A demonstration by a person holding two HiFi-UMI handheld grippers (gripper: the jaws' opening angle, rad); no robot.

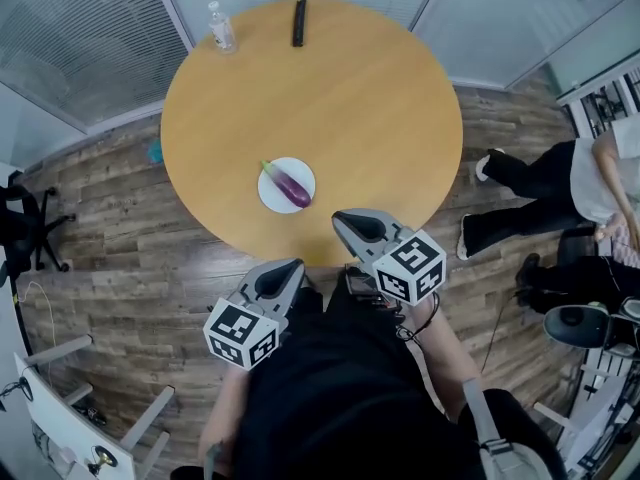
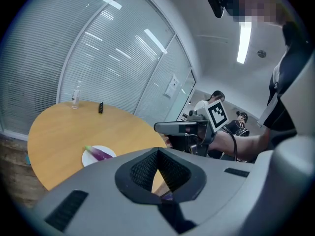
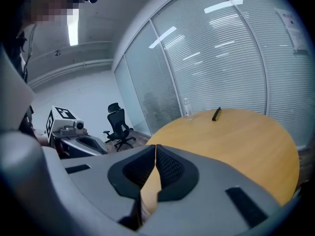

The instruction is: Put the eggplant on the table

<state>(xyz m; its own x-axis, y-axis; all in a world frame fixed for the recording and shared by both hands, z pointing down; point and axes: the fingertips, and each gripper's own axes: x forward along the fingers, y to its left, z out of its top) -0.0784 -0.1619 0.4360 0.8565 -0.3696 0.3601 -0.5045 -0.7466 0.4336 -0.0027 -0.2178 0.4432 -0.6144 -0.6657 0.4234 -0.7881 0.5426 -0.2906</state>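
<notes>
A purple eggplant [image 1: 293, 187] lies on a white plate [image 1: 272, 198] near the front edge of the round wooden table [image 1: 350, 98]. My left gripper [image 1: 296, 264] hangs off the table's near edge, just below the plate, jaws shut and empty. Right of the plate, my right gripper [image 1: 337, 217] reaches over the table's rim, shut on nothing. The left gripper view shows the eggplant [image 2: 102, 154] on its plate [image 2: 90, 158] ahead to the left of the closed tips [image 2: 157, 151], with the right gripper [image 2: 157, 127] alongside. In the right gripper view the closed tips [image 3: 155, 146] point across bare tabletop [image 3: 236, 141].
A clear water bottle [image 1: 221, 28] and a black bar-shaped object [image 1: 298, 22] sit at the table's far edge. A person in dark trousers [image 1: 545, 193] sits to the right. An office chair [image 1: 25, 230] stands at left. Blind-covered glass walls [image 1: 80, 38] lie behind.
</notes>
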